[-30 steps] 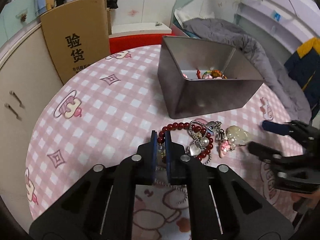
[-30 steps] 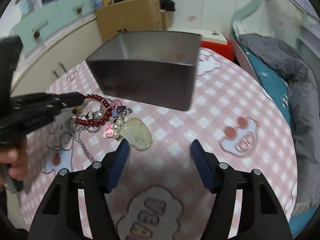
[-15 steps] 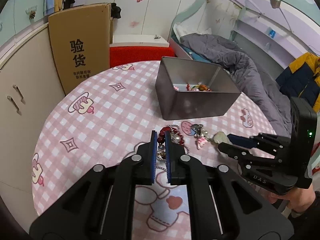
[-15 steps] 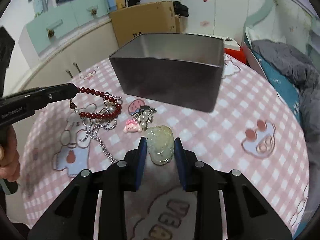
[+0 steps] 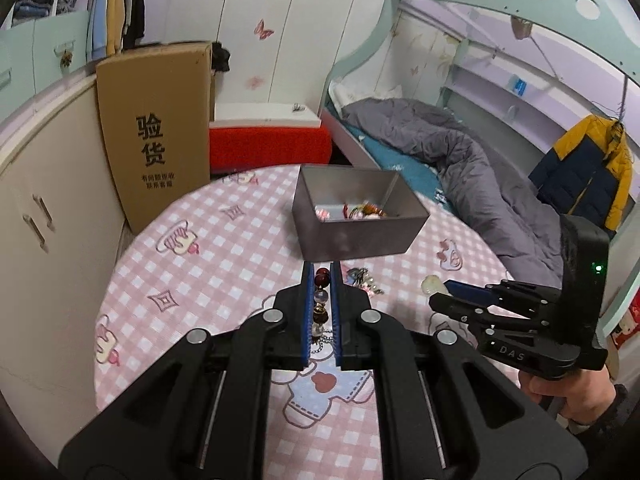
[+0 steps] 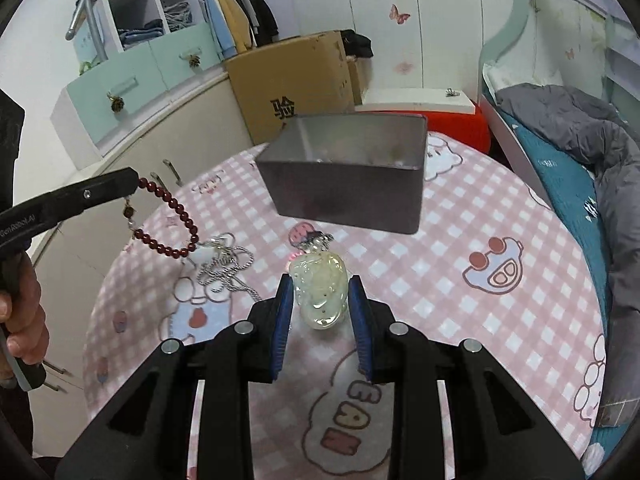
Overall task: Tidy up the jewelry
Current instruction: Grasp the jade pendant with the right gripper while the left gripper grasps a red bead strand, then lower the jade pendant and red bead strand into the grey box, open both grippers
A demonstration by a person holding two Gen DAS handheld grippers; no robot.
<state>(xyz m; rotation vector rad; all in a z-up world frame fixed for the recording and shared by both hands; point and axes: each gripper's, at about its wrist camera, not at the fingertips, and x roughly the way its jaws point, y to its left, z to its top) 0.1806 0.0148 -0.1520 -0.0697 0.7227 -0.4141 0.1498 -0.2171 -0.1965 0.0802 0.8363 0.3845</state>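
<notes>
My left gripper (image 5: 321, 270) is shut on a dark red bead bracelet (image 5: 322, 281) and holds it above the table; in the right wrist view the bracelet (image 6: 172, 216) hangs from the left gripper (image 6: 134, 182) with a silver chain (image 6: 226, 270) trailing to the cloth. My right gripper (image 6: 319, 286) is shut on a pale green jade pendant (image 6: 320, 290), lifted, with small charms (image 6: 316, 242) hanging beyond it. The grey metal box (image 5: 356, 216) stands ahead with several trinkets inside; it also shows in the right wrist view (image 6: 348, 184).
The round table has a pink checked cloth (image 5: 224, 248). A cardboard box (image 5: 156, 128) leans at the back left beside a cream cabinet (image 5: 44, 216). A red stool (image 5: 268, 146) and a bed with a grey quilt (image 5: 460, 160) lie behind.
Both grippers have risen from the table. The left lifted the red bracelet and chain. The right closed on the jade pendant and raised it.
</notes>
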